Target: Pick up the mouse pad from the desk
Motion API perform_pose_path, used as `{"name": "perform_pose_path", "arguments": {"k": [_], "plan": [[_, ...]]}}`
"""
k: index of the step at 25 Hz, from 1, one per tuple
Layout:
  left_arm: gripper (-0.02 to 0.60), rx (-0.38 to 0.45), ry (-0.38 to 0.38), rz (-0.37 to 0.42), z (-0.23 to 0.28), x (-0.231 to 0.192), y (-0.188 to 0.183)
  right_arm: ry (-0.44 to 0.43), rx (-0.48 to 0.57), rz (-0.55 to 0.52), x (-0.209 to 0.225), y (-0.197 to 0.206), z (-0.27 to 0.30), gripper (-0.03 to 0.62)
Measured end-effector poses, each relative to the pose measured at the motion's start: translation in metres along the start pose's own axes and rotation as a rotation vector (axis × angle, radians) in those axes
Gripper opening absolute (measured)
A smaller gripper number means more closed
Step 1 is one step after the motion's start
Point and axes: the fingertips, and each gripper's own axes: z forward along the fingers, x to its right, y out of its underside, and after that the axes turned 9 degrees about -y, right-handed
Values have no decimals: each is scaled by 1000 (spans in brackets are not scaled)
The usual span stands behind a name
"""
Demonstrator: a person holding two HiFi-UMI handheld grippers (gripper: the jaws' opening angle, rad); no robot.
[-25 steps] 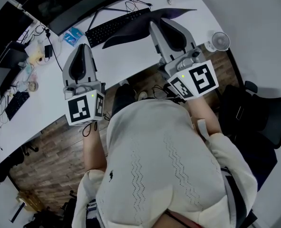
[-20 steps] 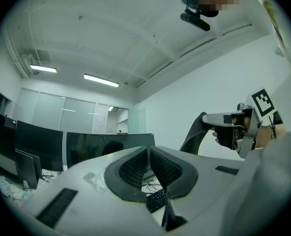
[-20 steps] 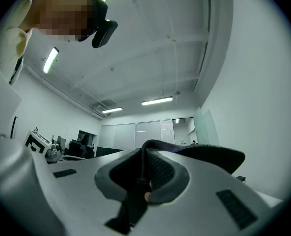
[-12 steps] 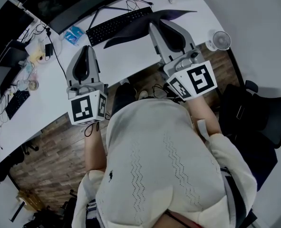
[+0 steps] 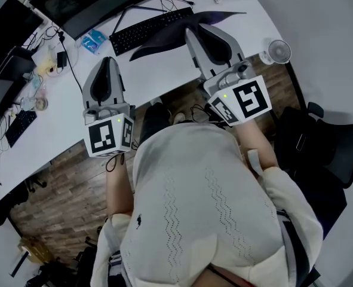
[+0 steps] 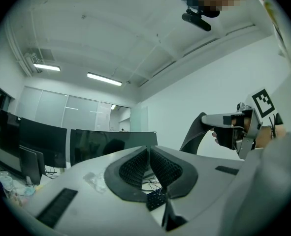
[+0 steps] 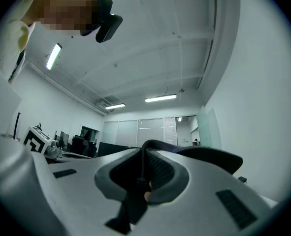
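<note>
1. My left tool [image 6: 148, 154] hovers over the near edge of the bench [image 5: 158, 79], tips pressed together on nothing.
2. My right tool [image 7: 145, 156] is clamped on the pad [image 5: 164, 39], a thin dark sheet pinched edge-on between its jaws.
3. The pad runs crosswise from that grip, its long axis stretching leftward toward my left tool. The right tool alone carries it; the left is the nearer one to the free end.
4. Seen from the left tool, the held end hangs in the air. I cannot tell whether the far end has cleared the bench.
5. Just beyond lies the keyboard [image 5: 146, 31], with monitors [image 5: 104, 2] behind.
6. I can make out no containers.
</note>
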Motion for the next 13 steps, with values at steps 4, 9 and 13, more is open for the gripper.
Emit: {"name": "perform_pose_path", "arguments": {"k": [4, 9, 13], "plan": [[25, 1, -4, -4, -1, -2, 0, -3, -7, -3, -1, 1, 2, 31], [25, 3, 0, -8, 0, 0, 1, -4, -15, -7, -1, 2, 1, 31], [25, 7, -2, -13, 2, 0, 0, -5, -17, -14, 0, 1, 5, 31]]}}
